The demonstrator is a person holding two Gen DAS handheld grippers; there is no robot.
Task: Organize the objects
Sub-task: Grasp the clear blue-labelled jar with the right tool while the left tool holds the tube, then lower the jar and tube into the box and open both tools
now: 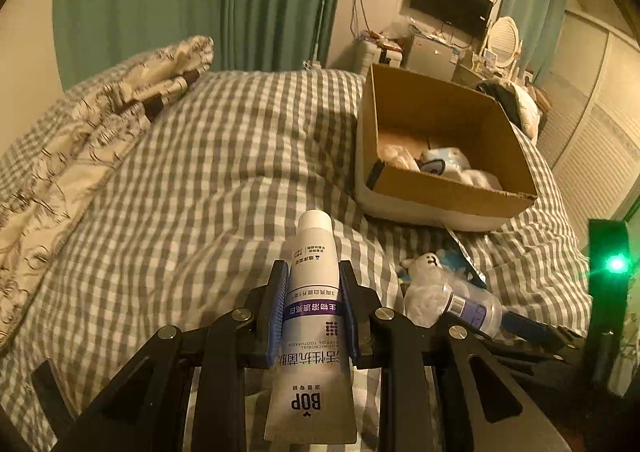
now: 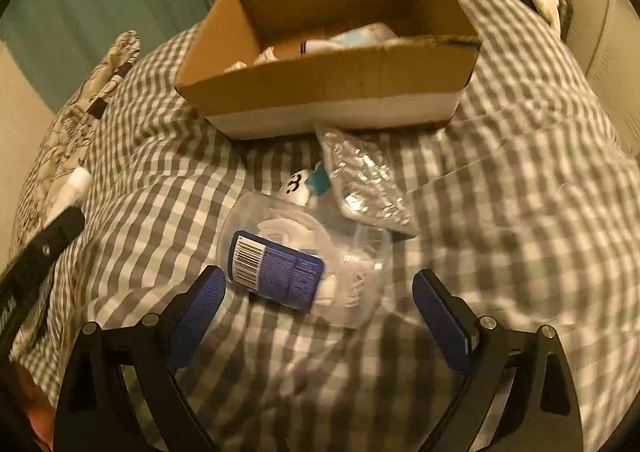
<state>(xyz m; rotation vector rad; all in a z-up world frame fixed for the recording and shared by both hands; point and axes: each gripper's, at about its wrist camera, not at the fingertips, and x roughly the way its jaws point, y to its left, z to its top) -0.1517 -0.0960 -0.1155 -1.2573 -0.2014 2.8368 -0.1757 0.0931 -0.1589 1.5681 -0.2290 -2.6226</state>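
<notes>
My left gripper (image 1: pixel 313 272) is shut on a white and purple toothpaste tube (image 1: pixel 311 316), held above the checked bed with its cap pointing forward. The tube's cap also shows at the left edge of the right wrist view (image 2: pixel 76 184). My right gripper (image 2: pixel 320 284) is open just above the bed, its jaws either side of a clear plastic container with a blue barcode label (image 2: pixel 296 252); the container also shows in the left wrist view (image 1: pixel 452 300). A cardboard box (image 1: pixel 452 188) (image 2: pixel 320 92) sits on the bed beyond and holds several white and blue items.
A small white toy (image 2: pixel 296 188) and a crinkly clear plastic bag (image 2: pixel 360 176) lie between the container and the box. A patterned quilt (image 1: pixel 80 140) is bunched along the bed's left side. Green curtains, a wall TV and a cluttered dresser stand behind the bed.
</notes>
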